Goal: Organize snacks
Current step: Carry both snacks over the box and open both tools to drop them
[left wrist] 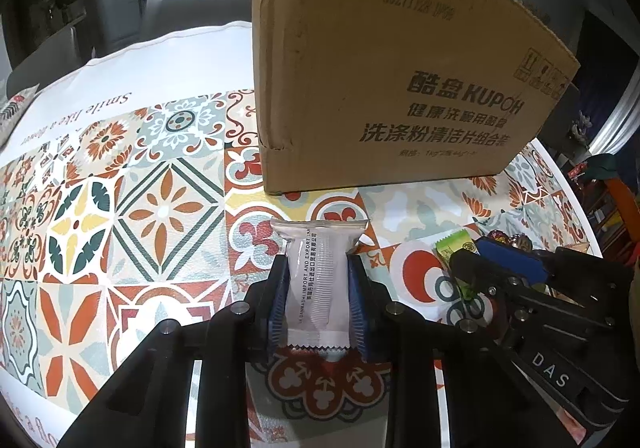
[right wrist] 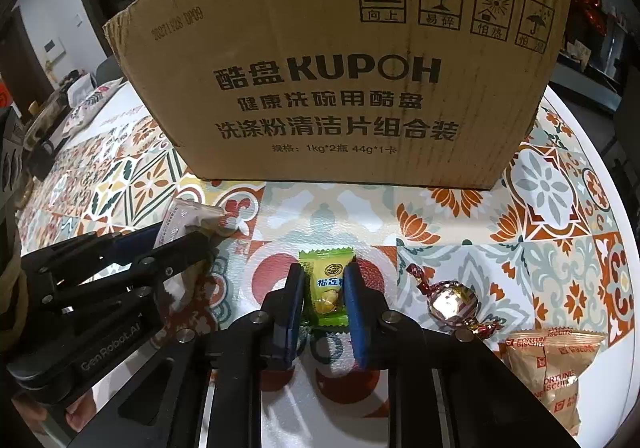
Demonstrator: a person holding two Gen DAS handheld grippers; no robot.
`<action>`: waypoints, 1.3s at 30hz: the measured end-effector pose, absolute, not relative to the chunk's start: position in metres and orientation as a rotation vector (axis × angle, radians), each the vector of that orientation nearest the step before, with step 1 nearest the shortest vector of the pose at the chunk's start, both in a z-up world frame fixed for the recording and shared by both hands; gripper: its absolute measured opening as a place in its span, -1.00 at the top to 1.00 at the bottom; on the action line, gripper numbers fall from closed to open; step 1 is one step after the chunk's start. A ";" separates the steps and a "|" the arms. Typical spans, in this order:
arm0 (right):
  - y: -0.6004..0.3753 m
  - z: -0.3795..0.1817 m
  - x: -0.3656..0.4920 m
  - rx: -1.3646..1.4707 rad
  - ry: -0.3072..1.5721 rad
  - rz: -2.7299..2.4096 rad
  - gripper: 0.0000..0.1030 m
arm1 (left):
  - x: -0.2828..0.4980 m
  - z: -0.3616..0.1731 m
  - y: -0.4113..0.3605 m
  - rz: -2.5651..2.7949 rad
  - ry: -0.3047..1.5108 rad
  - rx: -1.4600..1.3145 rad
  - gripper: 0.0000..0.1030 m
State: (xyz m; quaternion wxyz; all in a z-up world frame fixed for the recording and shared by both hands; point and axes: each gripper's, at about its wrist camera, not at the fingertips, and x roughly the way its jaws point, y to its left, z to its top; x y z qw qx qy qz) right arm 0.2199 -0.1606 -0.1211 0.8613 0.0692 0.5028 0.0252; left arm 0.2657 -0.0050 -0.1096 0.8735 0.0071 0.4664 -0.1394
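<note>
My left gripper (left wrist: 318, 264) is shut on a white snack packet (left wrist: 318, 268), held just above the patterned tablecloth in front of the cardboard box (left wrist: 384, 64). My right gripper (right wrist: 324, 276) is shut on a green candy (right wrist: 326, 288), also low over the table before the box (right wrist: 336, 68). In the left wrist view the right gripper (left wrist: 476, 264) and the green candy (left wrist: 456, 246) show at the right. In the right wrist view the left gripper (right wrist: 192, 232) with the white packet (right wrist: 180, 222) shows at the left.
A foil-wrapped round chocolate (right wrist: 452, 304) and a tan fortune biscuit packet (right wrist: 556, 372) lie right of my right gripper. The table's white edge (right wrist: 600, 168) curves along the right. Another packet (left wrist: 12, 112) lies at the far left edge. A chair (left wrist: 192, 8) stands behind the table.
</note>
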 end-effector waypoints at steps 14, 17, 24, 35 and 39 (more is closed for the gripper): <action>-0.168 -0.092 0.207 0.170 1.002 0.082 0.59 | 0.240 -0.077 -0.003 -0.304 0.920 -0.016 0.44; -0.169 -0.081 0.202 0.166 0.979 0.087 0.59 | 0.235 -0.065 -0.002 -0.303 0.899 -0.019 0.44; -0.173 -0.047 0.189 0.167 0.903 0.098 0.59 | 0.222 -0.035 -0.005 -0.317 0.839 -0.022 0.44; -0.180 0.000 0.181 0.168 0.787 0.098 0.59 | 0.206 0.013 -0.011 -0.339 0.728 -0.009 0.44; -0.186 0.014 0.182 0.171 0.759 0.099 0.59 | 0.208 0.030 -0.015 -0.332 0.694 0.004 0.44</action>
